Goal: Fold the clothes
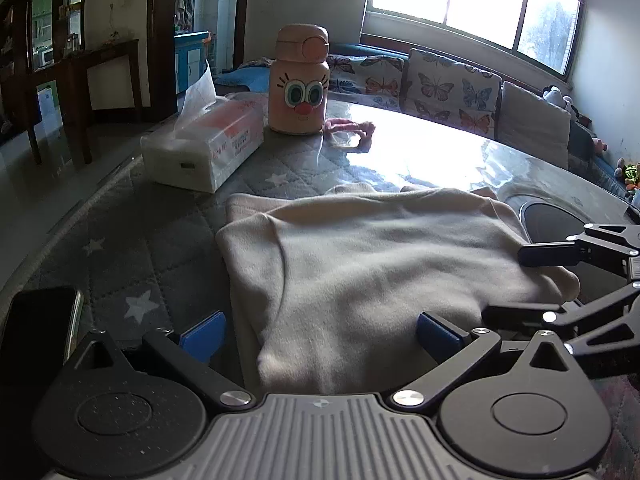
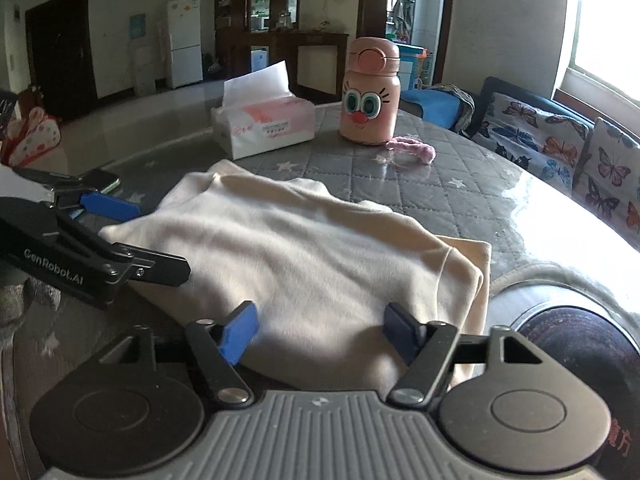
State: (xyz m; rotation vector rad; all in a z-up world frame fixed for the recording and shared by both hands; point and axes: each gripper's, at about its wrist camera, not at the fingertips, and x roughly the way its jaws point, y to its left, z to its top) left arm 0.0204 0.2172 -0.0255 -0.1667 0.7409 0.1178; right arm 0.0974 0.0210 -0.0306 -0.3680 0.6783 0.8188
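Note:
A cream garment (image 1: 380,264) lies folded into a rough rectangle on the grey quilted table cover (image 1: 160,240). In the left wrist view my left gripper (image 1: 320,336) stands open wide, its blue pads (image 1: 204,336) on either side of the garment's near edge. My right gripper (image 1: 528,284) shows at the right, open around the garment's right corner. In the right wrist view the garment (image 2: 304,256) fills the middle. The right gripper (image 2: 320,332) is open at its near edge, and the left gripper (image 2: 162,240) is open at its left side. Neither holds cloth.
Beyond the garment stand a tissue box (image 1: 204,148), a pink bottle with a cartoon face (image 1: 300,84) and a pink hair band (image 1: 352,130). A dark phone (image 1: 36,332) lies near left. A dark round object (image 2: 580,340) sits right of the garment. Butterfly cushions (image 1: 452,88) line a sofa behind.

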